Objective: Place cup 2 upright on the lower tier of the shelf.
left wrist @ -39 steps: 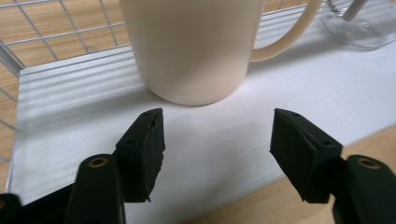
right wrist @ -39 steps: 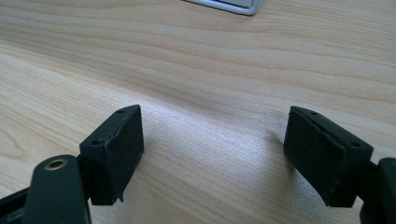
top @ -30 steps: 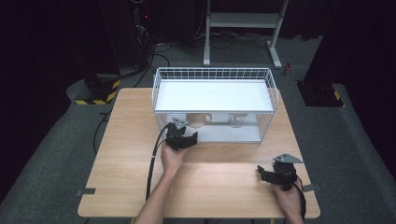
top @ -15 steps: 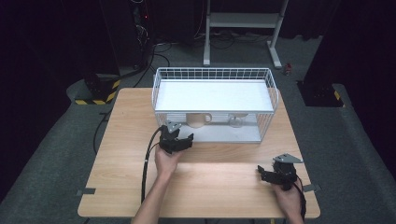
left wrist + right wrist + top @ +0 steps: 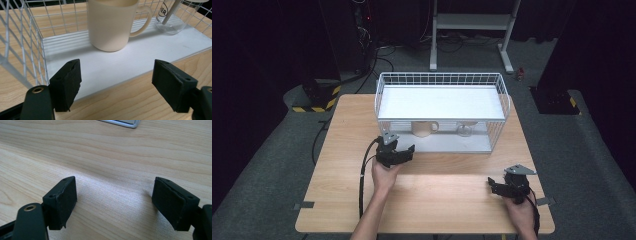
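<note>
Your left gripper (image 5: pixel 116 85) has just been opening its jaws; they stand apart with nothing between them, released, just outside the open front of the wire rack (image 5: pixel 382 107). Straight ahead of those jaws the cream mug (image 5: pixel 111 23) stands upright on the rack's white lower shelf (image 5: pixel 130 62), well clear of the pads, its handle turned toward the clear glass (image 5: pixel 172 21) that stands farther along the same shelf. In the high view the mug (image 5: pixel 424 128) sits under the rack's upper shelf, left of the glass (image 5: pixel 465 130). Your right gripper (image 5: pixel 113 203) is also released, jaws wide over the bare wooden table (image 5: pixel 105 152), well away from the rack, near the table's front right corner.
</note>
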